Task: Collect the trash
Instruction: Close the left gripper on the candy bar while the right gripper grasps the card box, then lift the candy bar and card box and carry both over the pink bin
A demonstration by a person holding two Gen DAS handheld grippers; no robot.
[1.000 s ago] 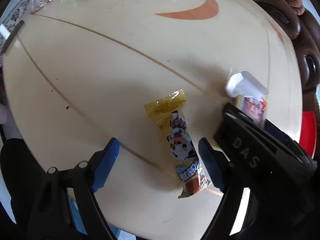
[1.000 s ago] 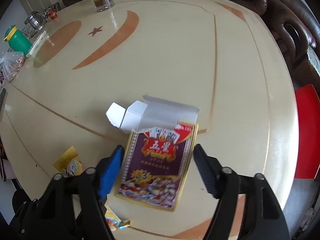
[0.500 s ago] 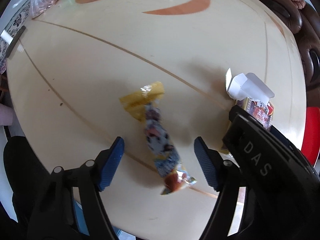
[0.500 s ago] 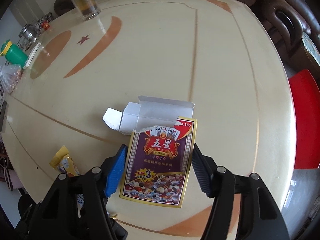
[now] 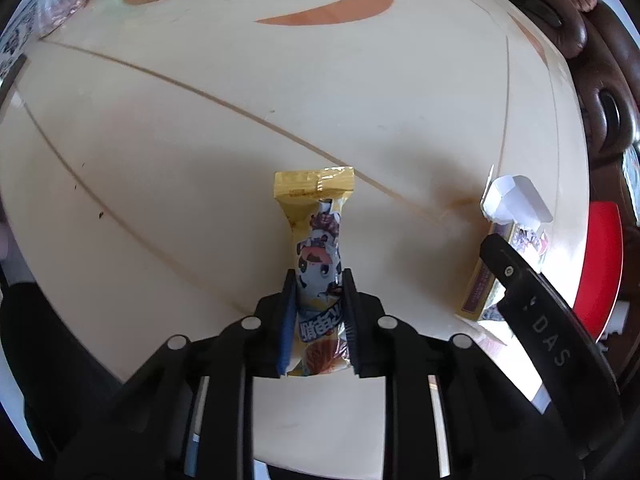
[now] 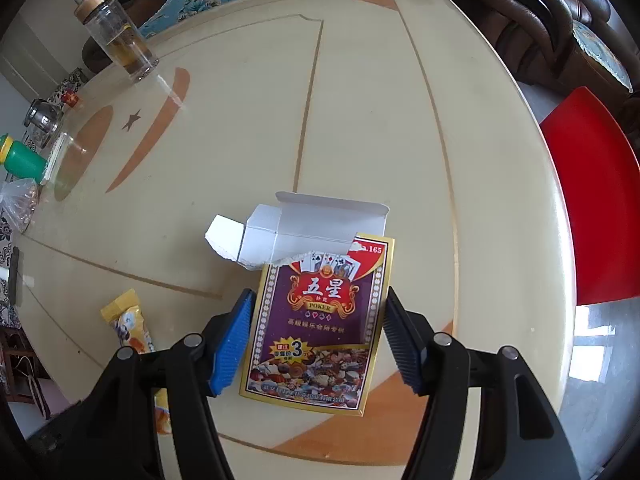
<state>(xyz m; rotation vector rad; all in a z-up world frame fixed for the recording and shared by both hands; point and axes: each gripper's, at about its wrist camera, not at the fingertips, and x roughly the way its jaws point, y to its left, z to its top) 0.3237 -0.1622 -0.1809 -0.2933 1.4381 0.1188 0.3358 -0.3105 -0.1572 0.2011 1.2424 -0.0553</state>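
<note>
The left tongs (image 5: 317,312) pinch the light, crinkly snack wrapper (image 5: 318,264) low in frame, while the right tongs (image 6: 316,336) gape around the stiff, flap-torn card box (image 6: 320,320), best squeezed across its long edges on the table (image 6: 400,140)

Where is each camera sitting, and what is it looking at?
Left wrist: rides on the left tongs, looking forward and down at the snack wrapper they pinch; the right tongs' black arm shows alongside.
Right wrist: rides on the right tongs, looking down at the card box between their open fingers.
Shared: both see wrapper, box and table.
</note>
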